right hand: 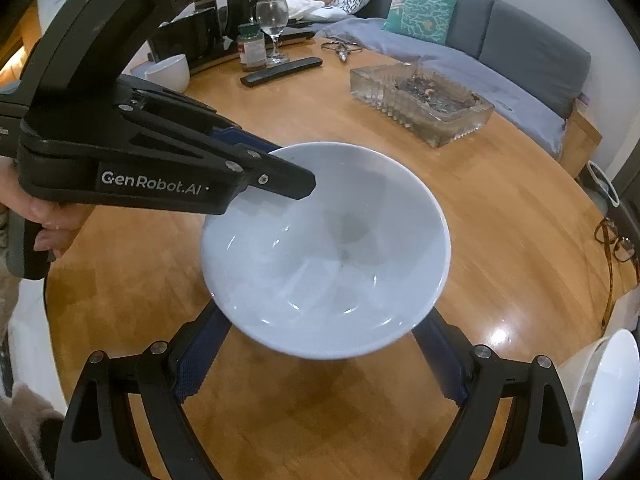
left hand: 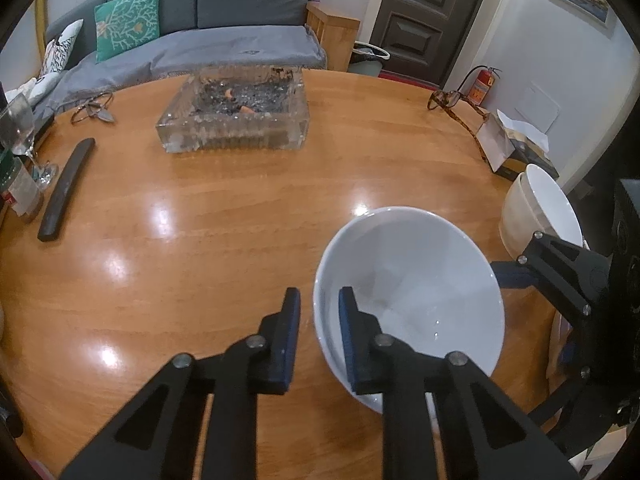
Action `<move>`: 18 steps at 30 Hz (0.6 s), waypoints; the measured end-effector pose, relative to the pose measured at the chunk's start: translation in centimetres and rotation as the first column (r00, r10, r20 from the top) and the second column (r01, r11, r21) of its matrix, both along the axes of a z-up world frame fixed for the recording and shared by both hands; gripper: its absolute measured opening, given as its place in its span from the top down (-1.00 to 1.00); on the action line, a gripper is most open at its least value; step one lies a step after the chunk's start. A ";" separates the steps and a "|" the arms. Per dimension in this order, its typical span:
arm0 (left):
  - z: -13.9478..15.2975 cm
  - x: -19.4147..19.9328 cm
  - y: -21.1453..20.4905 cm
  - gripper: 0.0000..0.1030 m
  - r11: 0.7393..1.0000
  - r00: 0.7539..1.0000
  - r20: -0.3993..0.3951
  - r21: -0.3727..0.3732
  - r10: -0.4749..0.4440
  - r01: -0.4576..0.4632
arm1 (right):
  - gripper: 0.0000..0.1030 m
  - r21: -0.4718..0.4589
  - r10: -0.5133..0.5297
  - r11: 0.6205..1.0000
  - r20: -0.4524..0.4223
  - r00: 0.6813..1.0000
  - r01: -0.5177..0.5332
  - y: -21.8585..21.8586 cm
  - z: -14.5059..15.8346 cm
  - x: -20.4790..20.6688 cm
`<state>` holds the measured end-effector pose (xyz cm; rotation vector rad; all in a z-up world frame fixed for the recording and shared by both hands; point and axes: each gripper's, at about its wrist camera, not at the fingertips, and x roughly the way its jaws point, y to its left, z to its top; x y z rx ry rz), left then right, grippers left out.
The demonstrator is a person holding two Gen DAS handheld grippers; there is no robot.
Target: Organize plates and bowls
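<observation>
Behind the round wooden bench (left hand: 240, 220) stands a grey sofa (left hand: 248, 4) with a teal cushion (left hand: 128, 20), and a dark door (left hand: 424, 4) closes the far wall.

On the bench, largest first:
- A heavy glass ashtray (left hand: 236, 116) sits toward the far side, holding ash and butts.
- A white bowl (right hand: 324, 252) sits at the near side, open side up, between the two claws.
- A stack of white bowls (left hand: 536, 208) stands at the bench edge, just beyond the right claw in the left wrist view.
- A further white bowl (right hand: 170, 70) stands at the far edge in the right wrist view, near a wine glass (right hand: 273, 24) and a small jar (right hand: 251, 50).
- A dark remote control (left hand: 66, 188) lies flat, well apart from the bowl.
- A pair of glasses (left hand: 450, 100) rests near the edge.

Left claw (left hand: 320, 308): jaws drawn together on the near-left rim of the bowl, one finger inside the wall and one outside. Whether the pads press the rim cannot be told.

Right claw (right hand: 322, 360): jaws wide apart, one finger on each side of the bowl, low against its outer wall. Contact with the wall cannot be told.
</observation>
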<state>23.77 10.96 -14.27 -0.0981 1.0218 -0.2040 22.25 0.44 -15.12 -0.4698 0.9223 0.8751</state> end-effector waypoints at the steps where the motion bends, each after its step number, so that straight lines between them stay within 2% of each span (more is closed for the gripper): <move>1: -0.1 0.0 0.0 0.76 1.000 1.000 -0.002 -0.003 -0.001 0.001 | -0.70 -0.002 0.000 1.000 0.001 1.000 0.000 0.1 0.0 0.1; 6: -0.3 0.2 -0.2 0.82 1.000 1.000 -0.004 -0.006 -0.008 0.008 | -0.70 -0.012 0.005 1.000 -0.001 1.000 -0.005 0.4 -0.2 0.4; 18: -0.4 0.3 -0.6 0.83 1.000 1.000 0.000 0.011 -0.006 0.006 | -0.71 -0.020 0.006 1.000 0.002 1.000 -0.006 0.7 -0.3 0.7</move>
